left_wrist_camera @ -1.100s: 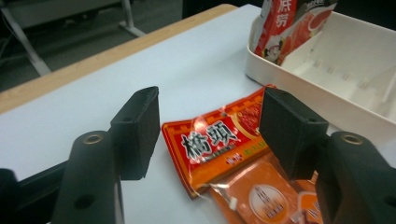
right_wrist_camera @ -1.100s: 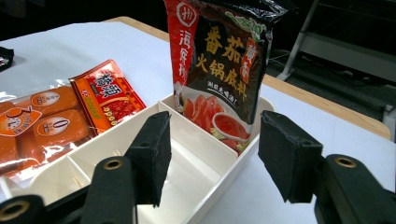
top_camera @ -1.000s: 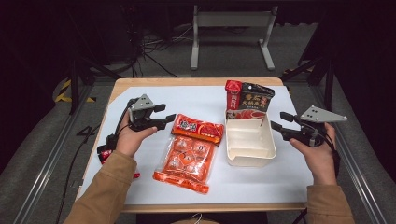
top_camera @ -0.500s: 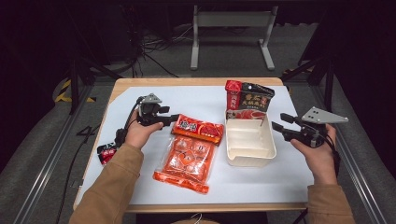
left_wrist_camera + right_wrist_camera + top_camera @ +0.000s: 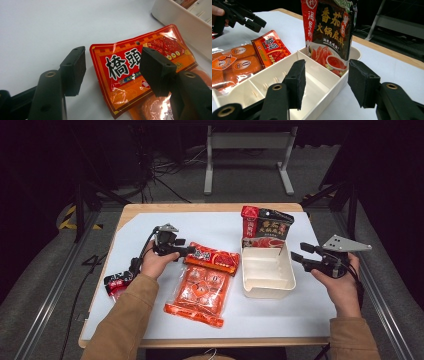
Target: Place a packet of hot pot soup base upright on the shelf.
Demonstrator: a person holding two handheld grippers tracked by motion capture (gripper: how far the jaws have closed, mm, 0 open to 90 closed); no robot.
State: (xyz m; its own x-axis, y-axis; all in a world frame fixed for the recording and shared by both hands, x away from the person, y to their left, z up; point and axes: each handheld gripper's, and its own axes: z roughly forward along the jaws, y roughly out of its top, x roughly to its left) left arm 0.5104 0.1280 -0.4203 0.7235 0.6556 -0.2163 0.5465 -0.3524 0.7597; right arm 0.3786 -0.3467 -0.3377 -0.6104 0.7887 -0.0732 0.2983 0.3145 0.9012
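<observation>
A small red-and-orange sauce packet (image 5: 212, 259) with black characters lies flat on the white table cover, overlapping a larger orange snack pack (image 5: 197, 292). My left gripper (image 5: 187, 251) is low at the packet's left end. In the left gripper view its jaws stand open (image 5: 112, 67), one over the packet (image 5: 125, 72) and one over bare table, and nothing is pinched. My right gripper (image 5: 296, 257) is open, just right of the white divided tray (image 5: 265, 292). In the right gripper view its open jaws (image 5: 325, 80) frame the tray wall (image 5: 329, 92) and the dark pouch (image 5: 332, 30).
The dark red-and-black pouch (image 5: 265, 227) stands upright in the tray's far compartment. A small red-and-black packet (image 5: 116, 282) lies near the table's left edge, beside my left forearm. A metal stand (image 5: 247, 150) sits on the floor beyond the table.
My left gripper has moved right and down, from above the table's left part to the red packet's left end. The right gripper has stayed put beside the tray.
</observation>
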